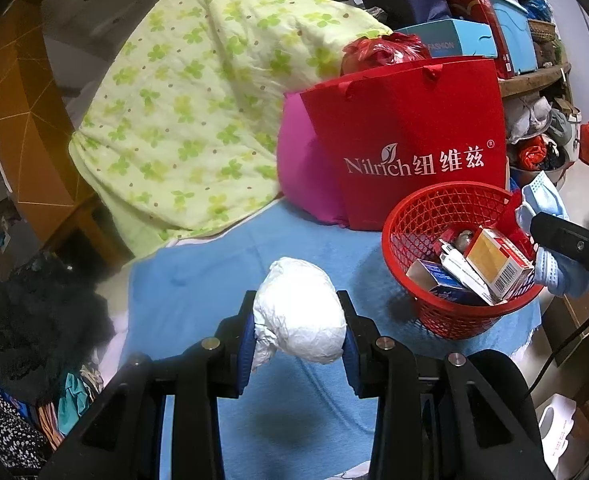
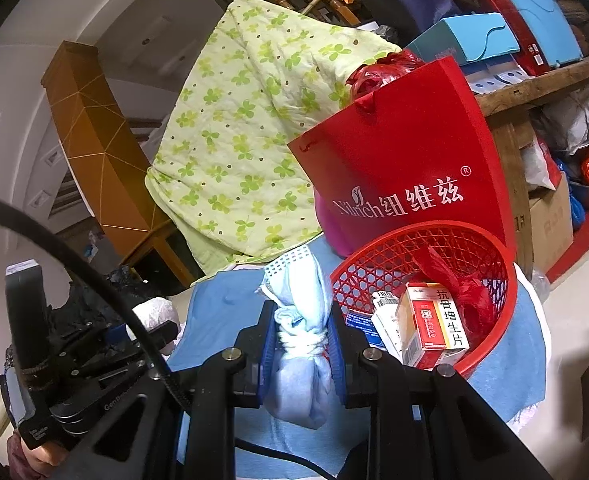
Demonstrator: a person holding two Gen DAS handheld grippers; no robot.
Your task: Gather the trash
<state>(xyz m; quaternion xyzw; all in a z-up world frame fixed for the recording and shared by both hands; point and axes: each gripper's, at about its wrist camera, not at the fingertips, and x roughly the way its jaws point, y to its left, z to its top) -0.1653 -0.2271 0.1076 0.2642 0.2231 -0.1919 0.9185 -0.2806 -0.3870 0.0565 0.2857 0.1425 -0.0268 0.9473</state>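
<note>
My left gripper (image 1: pixel 299 320) is shut on a crumpled white paper ball (image 1: pixel 300 312) and holds it above the blue cloth (image 1: pixel 198 292), left of the red mesh basket (image 1: pixel 454 312). My right gripper (image 2: pixel 300 332) is shut on a bunched light blue face mask (image 2: pixel 300 320), just left of the basket's rim (image 2: pixel 490 336); it also shows in the left wrist view (image 1: pixel 550 276) at the basket's right side. The basket holds several medicine boxes (image 2: pixel 430 320) and a red plastic scrap (image 2: pixel 466 292).
A red Nilrich paper bag (image 1: pixel 414 136) and a magenta cushion (image 1: pixel 302 160) stand behind the basket. A green clover quilt (image 1: pixel 198 96) is draped at the back left. Dark clothes (image 1: pixel 34 320) lie at the left. Cluttered shelves (image 2: pixel 534 80) stand at the right.
</note>
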